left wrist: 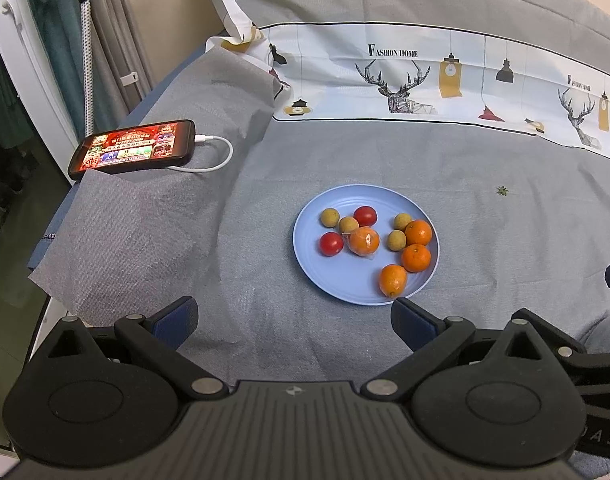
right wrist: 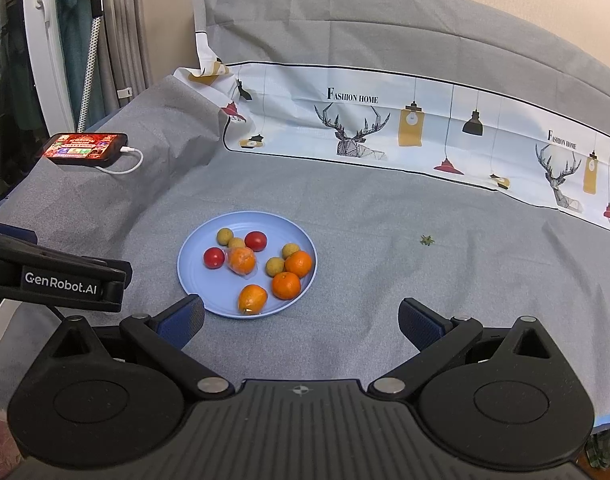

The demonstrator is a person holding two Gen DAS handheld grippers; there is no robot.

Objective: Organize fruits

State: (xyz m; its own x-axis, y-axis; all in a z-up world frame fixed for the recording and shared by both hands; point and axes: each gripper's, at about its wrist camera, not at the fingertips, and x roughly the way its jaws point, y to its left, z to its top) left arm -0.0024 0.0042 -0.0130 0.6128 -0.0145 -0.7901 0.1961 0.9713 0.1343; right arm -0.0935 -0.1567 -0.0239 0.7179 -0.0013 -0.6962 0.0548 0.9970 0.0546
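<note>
Left wrist view: every fruit lies mixed on the blue plate (left wrist: pixel 305 256); both hand-held grippers, left (left wrist: pixel 293 320) and right (right wrist: pixel 301 320), gape wide and empty, so sorting could be starting or finished.

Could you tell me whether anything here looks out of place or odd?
One orange fruit in clear plastic wrap sits among unwrapped fruit on the round blue plate. A small green leafy scrap lies alone on the grey cloth.
</note>
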